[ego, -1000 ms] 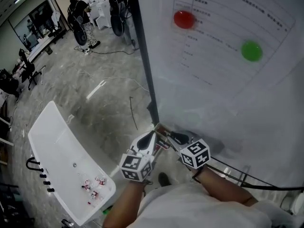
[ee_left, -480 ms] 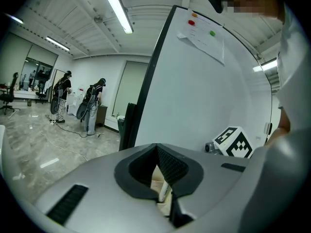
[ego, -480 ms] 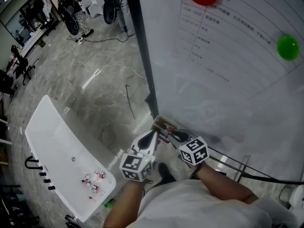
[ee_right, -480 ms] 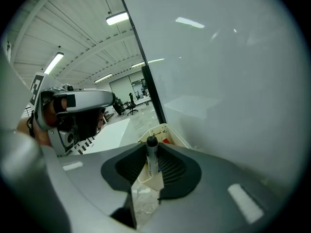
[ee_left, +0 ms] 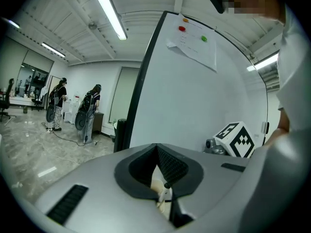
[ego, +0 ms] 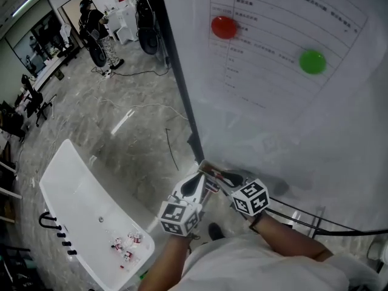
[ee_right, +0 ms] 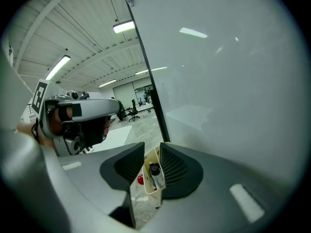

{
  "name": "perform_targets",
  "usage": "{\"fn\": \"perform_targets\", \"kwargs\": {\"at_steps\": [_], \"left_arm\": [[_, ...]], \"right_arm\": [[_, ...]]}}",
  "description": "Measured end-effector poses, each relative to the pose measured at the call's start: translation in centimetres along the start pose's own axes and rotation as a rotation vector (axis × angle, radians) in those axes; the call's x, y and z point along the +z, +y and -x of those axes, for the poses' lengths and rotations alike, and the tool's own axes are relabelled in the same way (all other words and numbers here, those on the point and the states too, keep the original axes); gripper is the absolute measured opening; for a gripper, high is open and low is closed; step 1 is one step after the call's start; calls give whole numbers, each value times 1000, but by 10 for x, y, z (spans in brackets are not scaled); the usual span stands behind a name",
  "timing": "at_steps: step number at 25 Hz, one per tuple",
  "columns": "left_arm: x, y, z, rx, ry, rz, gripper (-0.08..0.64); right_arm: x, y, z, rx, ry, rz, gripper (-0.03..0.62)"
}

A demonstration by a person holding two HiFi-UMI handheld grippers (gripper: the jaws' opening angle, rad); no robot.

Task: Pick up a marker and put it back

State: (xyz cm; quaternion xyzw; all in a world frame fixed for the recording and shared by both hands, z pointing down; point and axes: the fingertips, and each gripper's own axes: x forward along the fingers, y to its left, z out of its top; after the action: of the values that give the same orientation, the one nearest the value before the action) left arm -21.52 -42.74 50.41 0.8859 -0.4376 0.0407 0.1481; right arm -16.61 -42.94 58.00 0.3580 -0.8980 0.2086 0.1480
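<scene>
A small cream marker holder hangs at the whiteboard's lower left edge. In the right gripper view a marker with a black cap lies in that holder, next to a red round thing. My right gripper points at it; its jaws are opening and stand apart, with the marker seen in the gap and no pad pressing on it. In the head view the right gripper and left gripper sit side by side at the holder. The left gripper has its tips together, with nothing visibly gripped.
The whiteboard with its black frame fills the right; a paper sheet with a red magnet and a green magnet hangs on it. A white table with small items stands lower left. People stand far back.
The head view has swung slightly. Both grippers have stayed at the holder under the board, barely shifting.
</scene>
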Motion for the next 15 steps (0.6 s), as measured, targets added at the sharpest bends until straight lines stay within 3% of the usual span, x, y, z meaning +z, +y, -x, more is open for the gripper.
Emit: {"fn": "perform_targets", "kwargs": {"at_steps": [4,7,15], "left_arm": [[23,-9,2,-10,-35,-36,2],[45,-18,5,-14,-63,-67,2],[101,-22,16,37,-129,-123,2]], "right_arm": [[41,14,19,19,-92,46,93],[83,32,45,40,-210,102,3],[156,64,87,45,-397,195,2]]}}
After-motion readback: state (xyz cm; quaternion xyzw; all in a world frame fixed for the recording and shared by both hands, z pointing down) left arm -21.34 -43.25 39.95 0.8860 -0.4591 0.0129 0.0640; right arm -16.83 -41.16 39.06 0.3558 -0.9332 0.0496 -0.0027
